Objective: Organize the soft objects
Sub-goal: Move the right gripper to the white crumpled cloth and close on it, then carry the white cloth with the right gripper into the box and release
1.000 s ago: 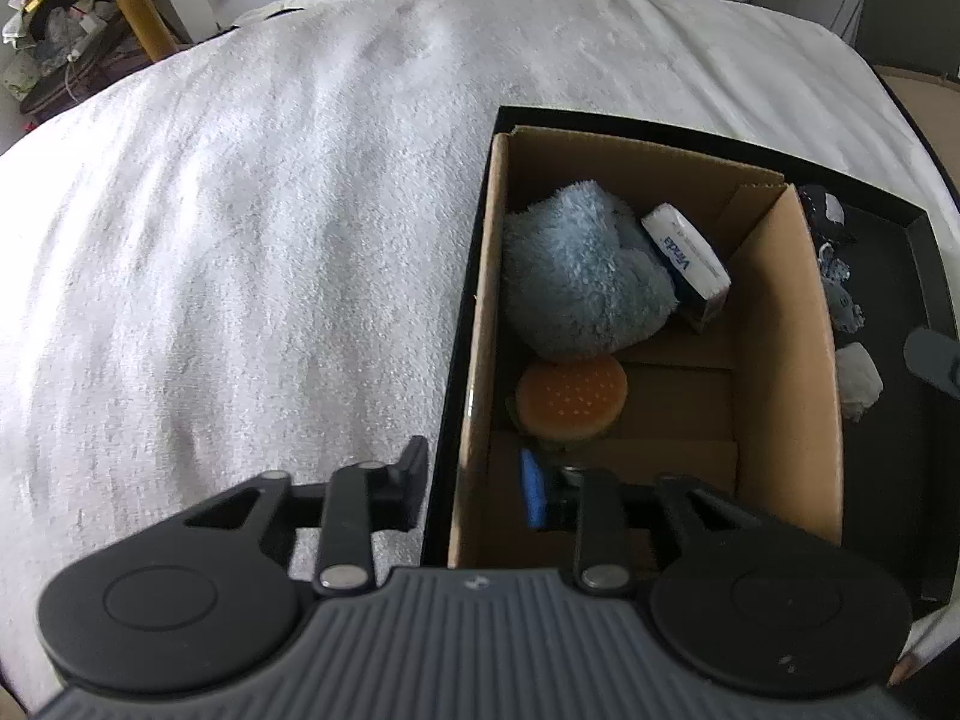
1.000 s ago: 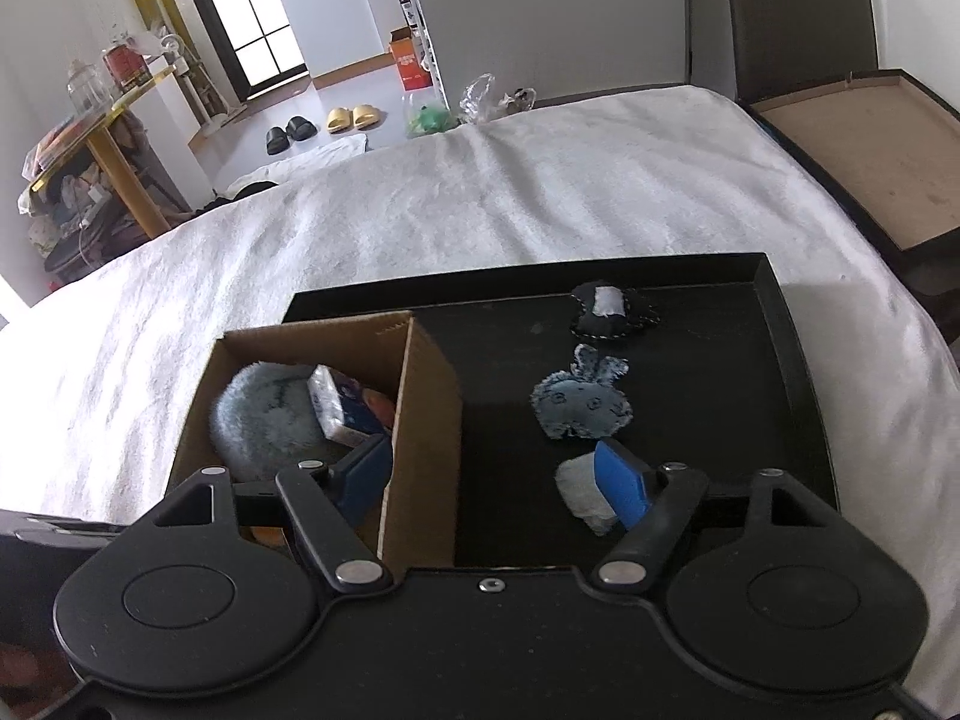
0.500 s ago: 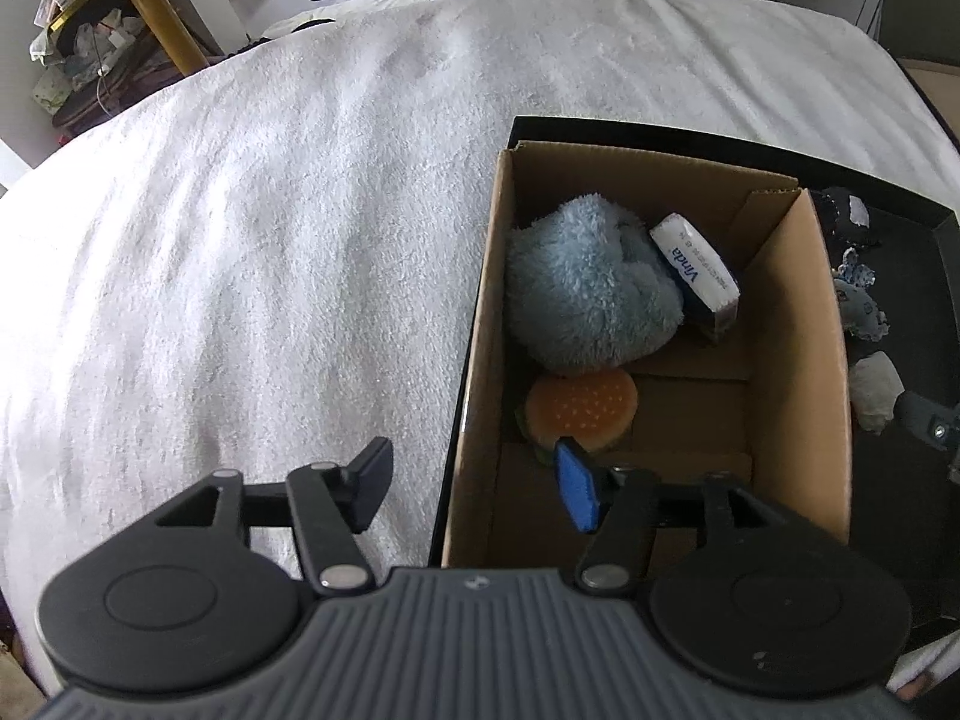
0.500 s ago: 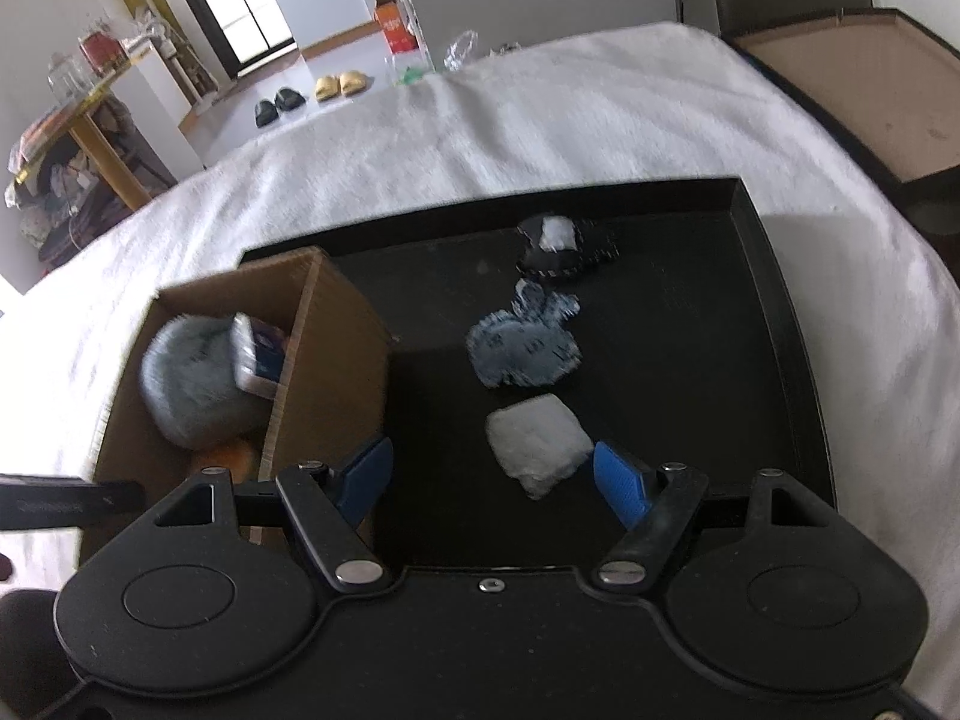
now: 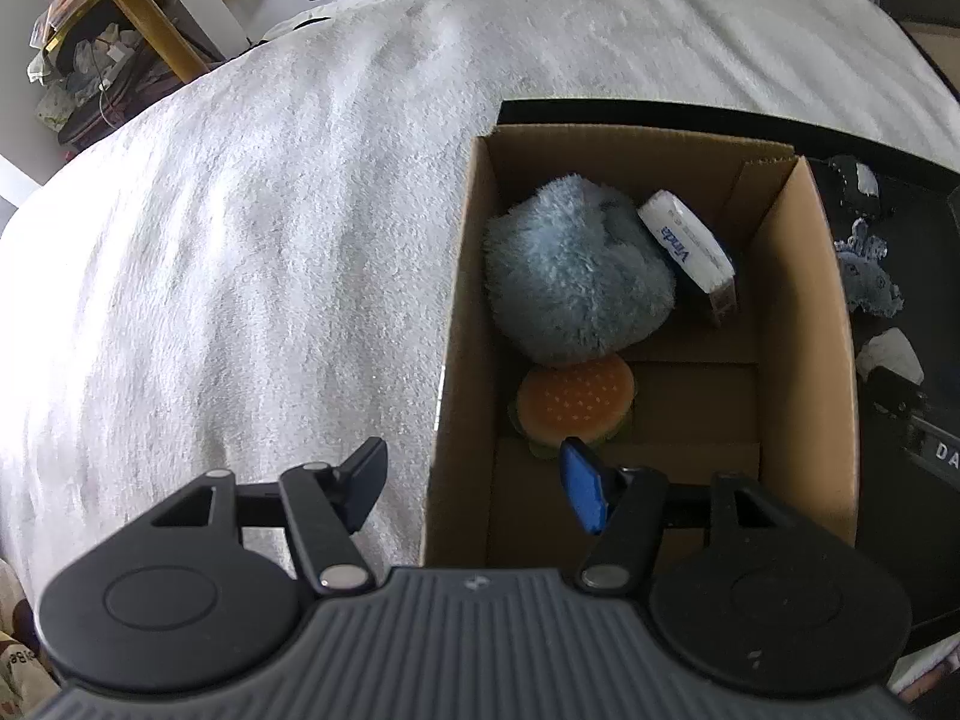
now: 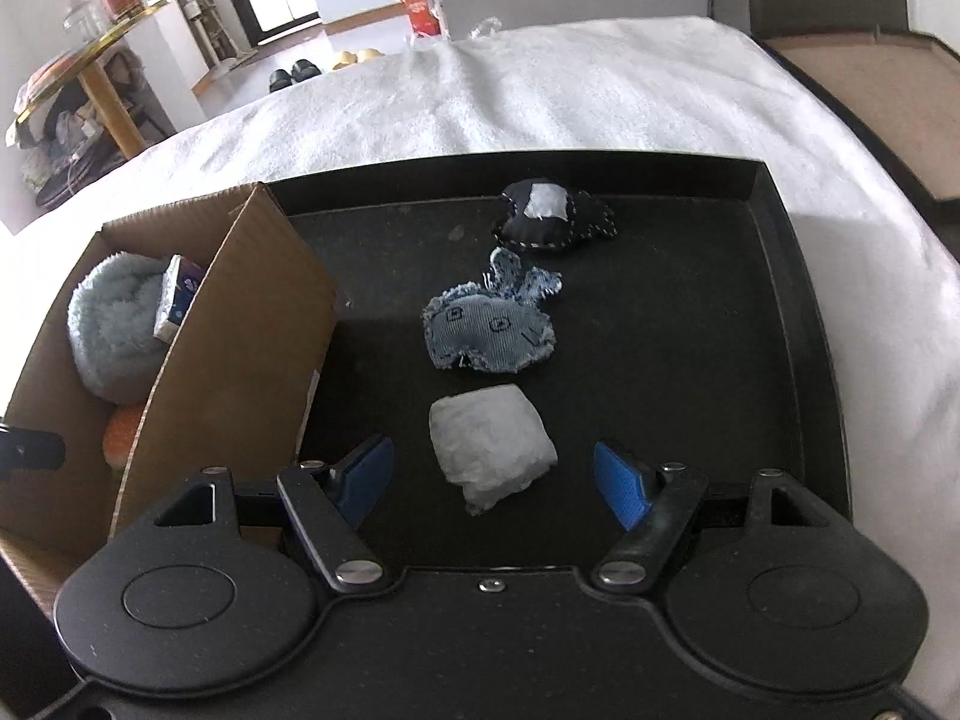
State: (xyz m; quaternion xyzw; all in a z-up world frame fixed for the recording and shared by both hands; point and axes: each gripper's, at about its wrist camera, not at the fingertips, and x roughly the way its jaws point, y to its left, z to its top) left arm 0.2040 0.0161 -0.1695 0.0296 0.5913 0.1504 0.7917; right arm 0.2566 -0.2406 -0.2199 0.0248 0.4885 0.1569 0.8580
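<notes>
White blanket [image 5: 252, 252] covers the bed, everything sits on it. On top I've got the black tray [image 6: 798, 312], with the cardboard box [image 5: 798, 324] standing in its left part.

In the box: fluffy light-blue plush [image 5: 570, 276] at the far end, Vinda tissue pack [image 5: 687, 243] leaning tilted against its right side, burger plush [image 5: 573, 405] lying just in front of the blue one and touching it.

Loose on the tray floor, right of the box, 3 soft items in a rough line going away from me: white crumpled cloth wad [image 6: 489, 450] nearest, denim bunny-shaped piece [image 6: 489, 330] just beyond it, dark stitched pouch with a white patch [image 6: 555, 213] farthest, near the tray's far wall.

My left gripper [image 5: 474, 483] hangs over the box's near-left wall, 1 finger outside over the blanket, the blue-padded one inside just short of the burger. Jaws have just been opening, nothing between them but the box wall below, no contact visible.

My right gripper [image 6: 495, 477] is over the tray with fingers spread wide either side of the white wad. Pads clear of it on both sides, not gripping.
</notes>
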